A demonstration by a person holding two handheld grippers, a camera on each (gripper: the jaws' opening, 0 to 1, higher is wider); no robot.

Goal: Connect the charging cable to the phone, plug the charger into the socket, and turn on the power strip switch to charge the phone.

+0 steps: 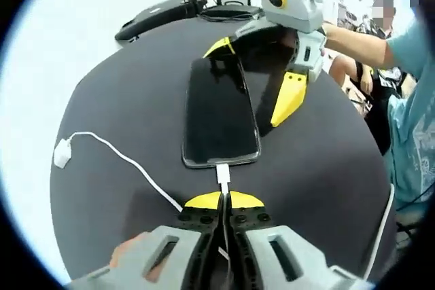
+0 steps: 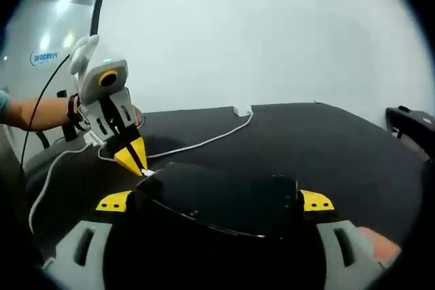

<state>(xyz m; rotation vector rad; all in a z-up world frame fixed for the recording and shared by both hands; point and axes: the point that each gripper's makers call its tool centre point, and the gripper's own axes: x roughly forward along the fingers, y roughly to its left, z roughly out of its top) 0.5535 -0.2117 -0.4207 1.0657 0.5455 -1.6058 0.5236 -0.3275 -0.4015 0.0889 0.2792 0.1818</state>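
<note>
A black phone (image 1: 221, 110) lies on the round black table (image 1: 122, 100). My right gripper (image 1: 246, 86) reaches in from the far side and is shut on the phone's far end, one yellow finger on each long edge. In the right gripper view the phone (image 2: 217, 198) sits between that gripper's (image 2: 215, 202) spread jaws. My left gripper (image 1: 224, 199) is shut on the white cable's plug (image 1: 223, 172), which meets the phone's near edge. The white cable (image 1: 129, 164) runs left to the small white charger (image 1: 62, 153), which lies loose on the table. In the right gripper view the left gripper (image 2: 138, 162) pinches at the phone's corner.
A black device (image 1: 160, 17) and dark cables sit past the table's far edge. A second white cable (image 1: 383, 225) hangs at the table's right side. A person's arm (image 1: 357, 39) holds the right gripper. A dark object (image 2: 410, 123) sits at the table's right end.
</note>
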